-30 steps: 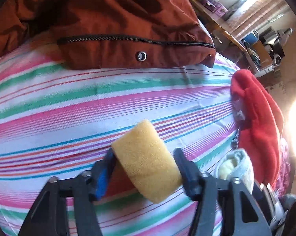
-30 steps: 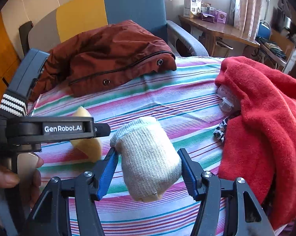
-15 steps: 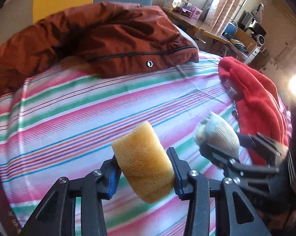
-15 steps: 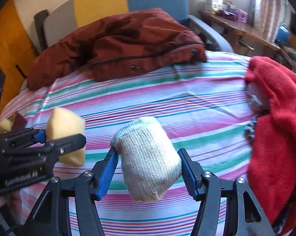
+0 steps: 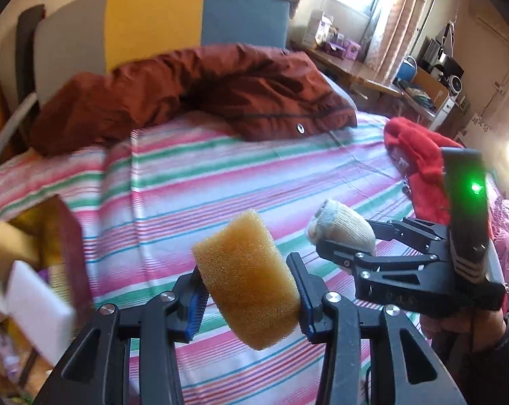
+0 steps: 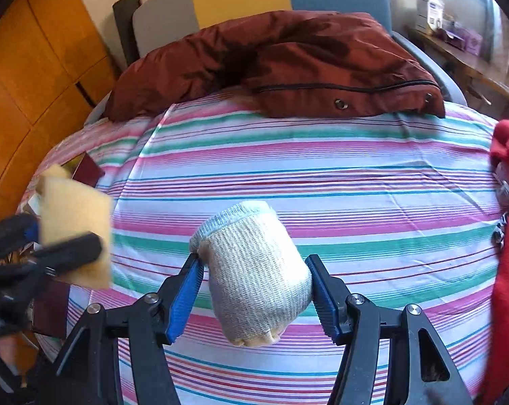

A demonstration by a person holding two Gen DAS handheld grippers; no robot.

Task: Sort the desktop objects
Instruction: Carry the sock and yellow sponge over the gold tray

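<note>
My left gripper [image 5: 246, 292] is shut on a yellow sponge [image 5: 246, 276], held in the air above the striped cloth [image 5: 220, 175]. The right wrist view shows that sponge [image 6: 75, 226] at the far left. My right gripper [image 6: 254, 290] is shut on a rolled cream sock [image 6: 254, 270], also off the cloth. From the left wrist camera the sock [image 5: 342, 229] and the right gripper [image 5: 325, 241] appear to the right of the sponge, with a hand holding the tool at the lower right.
A rust-brown jacket [image 5: 200, 91] lies across the far side of the cloth. A red fleece garment [image 5: 420, 162] is heaped at the right edge. At the left edge sits an open box [image 5: 68, 246] with white and yellow blocks [image 5: 34, 293] in it.
The left gripper's jaws closed tighter on the sponge, and it lifted and swung left so the box came into view. The right gripper also swung left, carrying the sock.
</note>
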